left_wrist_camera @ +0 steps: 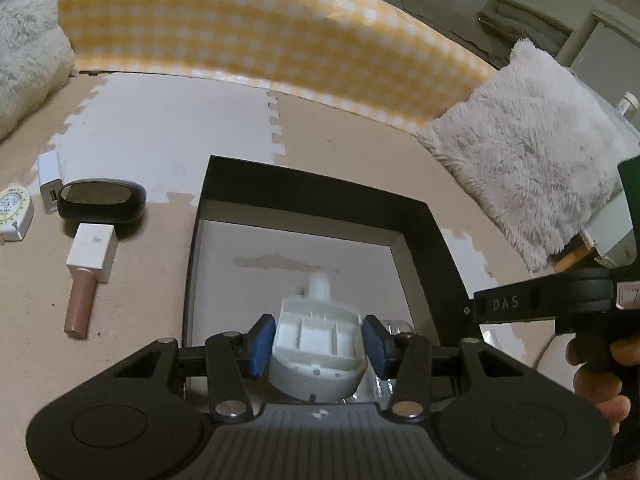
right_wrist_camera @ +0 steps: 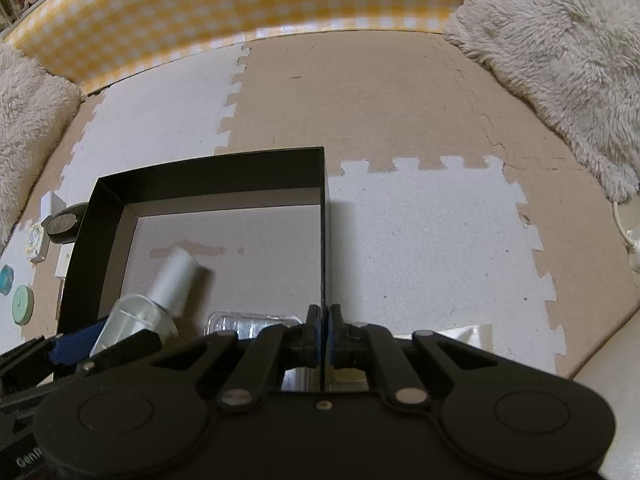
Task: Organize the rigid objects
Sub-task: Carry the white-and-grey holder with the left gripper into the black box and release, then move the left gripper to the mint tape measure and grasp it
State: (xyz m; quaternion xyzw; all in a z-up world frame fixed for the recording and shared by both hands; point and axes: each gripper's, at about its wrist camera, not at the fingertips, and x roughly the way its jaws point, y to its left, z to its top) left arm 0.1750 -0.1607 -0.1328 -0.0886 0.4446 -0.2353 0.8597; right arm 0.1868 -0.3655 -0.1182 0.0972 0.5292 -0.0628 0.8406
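Observation:
A black open box (left_wrist_camera: 424,216) with a grey floor lies on the foam mat. My left gripper (left_wrist_camera: 318,346) hovers over its near part. A white plastic bottle (left_wrist_camera: 318,344) sits between the blue pads (left_wrist_camera: 262,344); small gaps show on both sides, so the jaws are open around it. In the right wrist view the bottle (right_wrist_camera: 172,276) lies tilted inside the box (right_wrist_camera: 208,176). My right gripper (right_wrist_camera: 322,334) is shut on the box's right wall (right_wrist_camera: 325,240). A clear plastic case (right_wrist_camera: 252,322) lies in the box.
Left of the box lie a white-headed brown stick (left_wrist_camera: 88,268), a black oval case (left_wrist_camera: 102,200), a white charger (left_wrist_camera: 50,184) and a tape measure (left_wrist_camera: 14,212). Furry cushions (left_wrist_camera: 528,164) and a yellow checked wall (left_wrist_camera: 240,32) border the mat. Two round teal items (right_wrist_camera: 22,304) lie far left.

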